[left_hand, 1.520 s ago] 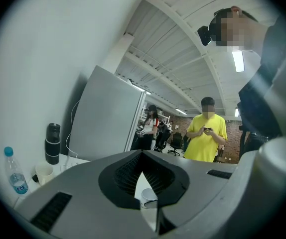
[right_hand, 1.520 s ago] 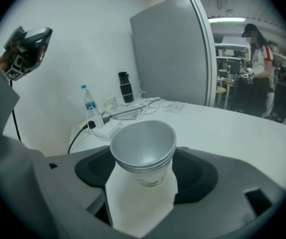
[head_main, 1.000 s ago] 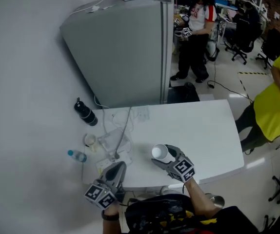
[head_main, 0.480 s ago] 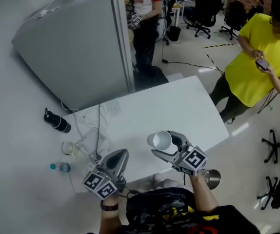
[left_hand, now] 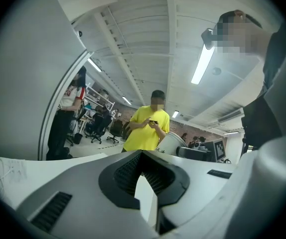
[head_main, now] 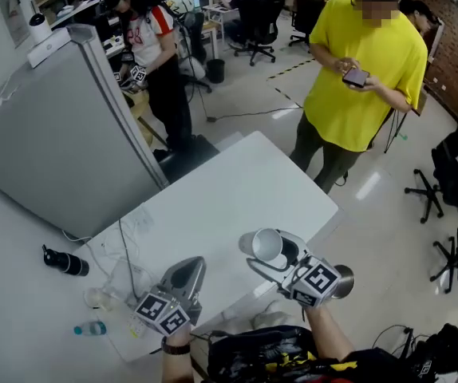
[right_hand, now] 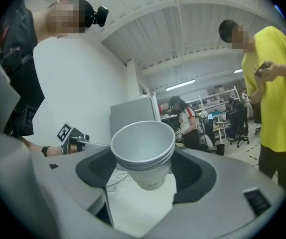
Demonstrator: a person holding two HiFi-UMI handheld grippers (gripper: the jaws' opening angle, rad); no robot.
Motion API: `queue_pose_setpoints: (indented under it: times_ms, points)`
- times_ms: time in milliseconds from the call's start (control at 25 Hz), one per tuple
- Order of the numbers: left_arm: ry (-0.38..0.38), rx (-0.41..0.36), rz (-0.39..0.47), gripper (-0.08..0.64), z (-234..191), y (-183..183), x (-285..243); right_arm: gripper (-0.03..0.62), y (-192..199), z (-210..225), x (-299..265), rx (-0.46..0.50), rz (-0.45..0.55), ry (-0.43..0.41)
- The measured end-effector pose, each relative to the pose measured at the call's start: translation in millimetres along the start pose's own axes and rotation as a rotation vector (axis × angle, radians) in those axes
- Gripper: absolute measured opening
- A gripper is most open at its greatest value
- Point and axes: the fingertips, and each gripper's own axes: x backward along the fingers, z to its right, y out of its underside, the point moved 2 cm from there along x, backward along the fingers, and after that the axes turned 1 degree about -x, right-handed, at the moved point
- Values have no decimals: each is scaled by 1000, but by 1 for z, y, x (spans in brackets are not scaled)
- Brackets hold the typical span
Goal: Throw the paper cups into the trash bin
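Observation:
A stack of white paper cups (head_main: 266, 245) lies sideways in my right gripper (head_main: 270, 254), which is shut on it above the near right edge of the white table (head_main: 237, 194). In the right gripper view the paper cups (right_hand: 144, 148) sit between the jaws of the right gripper (right_hand: 145, 179), mouth toward the camera. A round metal trash bin (head_main: 344, 281) stands on the floor just right of that gripper, partly hidden by it. My left gripper (head_main: 189, 270) hovers at the table's near edge, shut and holding nothing. In the left gripper view, the left gripper (left_hand: 145, 176) faces the cups (left_hand: 172, 142).
A person in a yellow shirt (head_main: 358, 70) stands by the table's far right corner. A grey partition (head_main: 53, 142) borders the table's left. Cables (head_main: 125, 242), a black bottle (head_main: 63, 262) and a clear bottle (head_main: 92, 328) lie at left. Office chairs (head_main: 452, 174) stand at right.
The head view has swung to the right, bringing the yellow-shirted person and the metal bin closer. My right gripper has carried the cups rightward along the table's near edge. The left gripper stays shut.

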Motion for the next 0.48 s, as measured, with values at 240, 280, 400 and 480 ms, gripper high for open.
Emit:
queue_pose_setpoints:
  times_ms: [240, 280, 400, 480]
  points:
    - [60, -50, -19, 0, 42, -7, -66, 354, -29, 35, 59, 23, 88, 58]
    - [68, -61, -24, 0, 51, -7, -77, 356, -30, 43, 71, 20, 94, 68]
    - [97, -80, -35, 0, 79, -5, -107, 356, -29, 63, 106, -32, 101, 110]
    - [128, -91, -48, 0, 95, -2, -127, 356, -30, 78, 129, -47, 114, 151]
